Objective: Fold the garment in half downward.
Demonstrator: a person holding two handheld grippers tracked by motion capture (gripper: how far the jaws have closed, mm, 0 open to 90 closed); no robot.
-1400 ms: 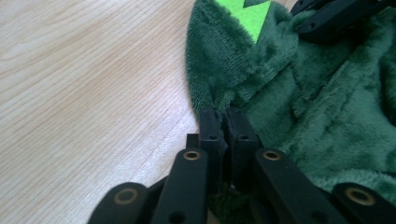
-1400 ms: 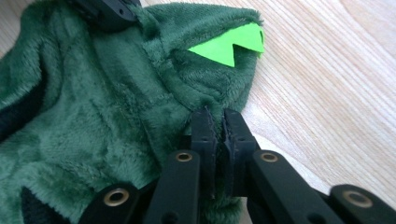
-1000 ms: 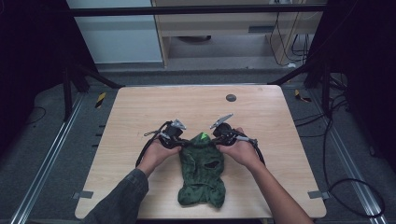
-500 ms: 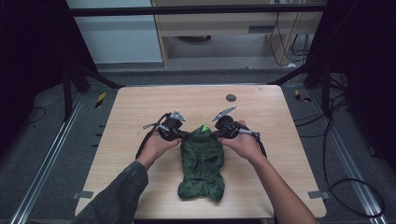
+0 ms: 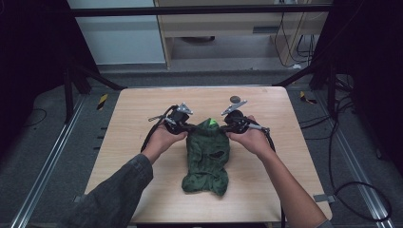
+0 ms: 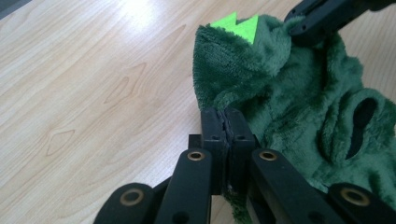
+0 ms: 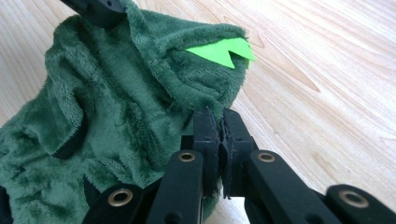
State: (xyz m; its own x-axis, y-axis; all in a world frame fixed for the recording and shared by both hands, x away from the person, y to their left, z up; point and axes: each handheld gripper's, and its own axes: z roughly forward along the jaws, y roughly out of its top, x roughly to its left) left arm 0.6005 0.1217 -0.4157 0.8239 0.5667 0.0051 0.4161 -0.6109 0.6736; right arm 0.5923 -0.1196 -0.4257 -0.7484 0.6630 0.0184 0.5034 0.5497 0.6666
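A dark green fleece pet garment with a bright green zigzag trim on its hood lies flat on the wooden table, hood end away from me. My left gripper is shut on the hood's left edge; the left gripper view shows its jaws pinching the fleece. On the right edge of the hood my right gripper is shut, with the fleece clamped between its jaws. An armhole gapes open in the garment body.
A small dark round object lies on the table beyond the right gripper. Cables trail from both grippers across the tabletop. Black frame posts and floor cables surround the table; a cabinet stands behind it.
Both grippers have moved away from me, dragging the garment up the table by its hood. The garment now lies stretched out longer.
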